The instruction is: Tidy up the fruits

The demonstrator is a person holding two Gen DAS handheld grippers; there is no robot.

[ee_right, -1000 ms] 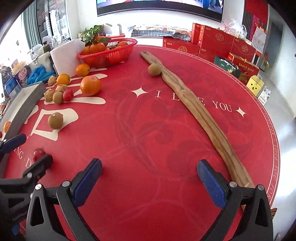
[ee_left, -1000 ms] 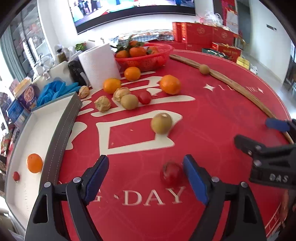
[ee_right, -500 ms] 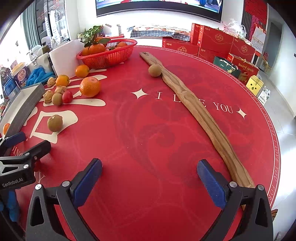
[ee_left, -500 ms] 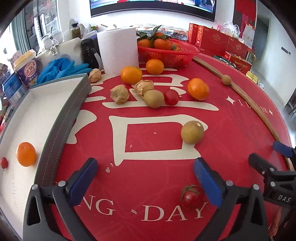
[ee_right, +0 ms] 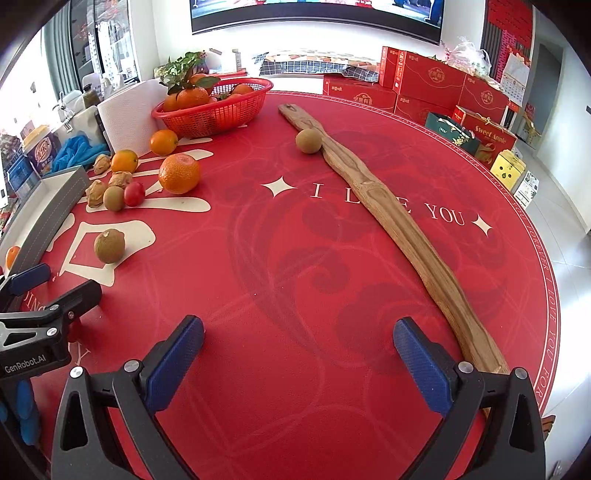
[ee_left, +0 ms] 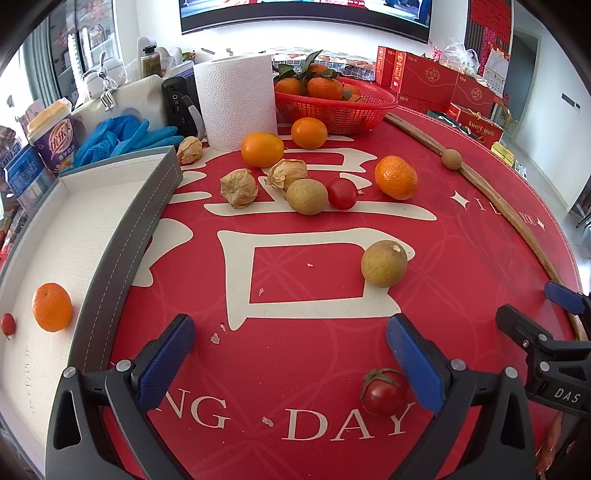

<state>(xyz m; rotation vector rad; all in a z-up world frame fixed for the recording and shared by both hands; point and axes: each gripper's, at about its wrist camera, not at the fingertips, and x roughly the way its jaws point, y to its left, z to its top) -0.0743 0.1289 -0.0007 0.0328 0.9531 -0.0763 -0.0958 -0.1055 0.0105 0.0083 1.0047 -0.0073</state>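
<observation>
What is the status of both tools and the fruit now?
Left tool open, empty. Right tool open, empty. Cherry tomato on cloth beside left tool's right finger. Nothing in the way.

Bright, even daylight fills the room. Ahead of both tools, the white wall (ee_left: 306, 40) beneath the screen (ee_right: 314, 14) is washed out. Soft, short shadows sit under each fruit on the red tablecloth (ee_right: 295, 258). Both views are sharp, without motion blur. Fisheye bending curves the table edge, and the 4 corners of each view fall into black.
</observation>
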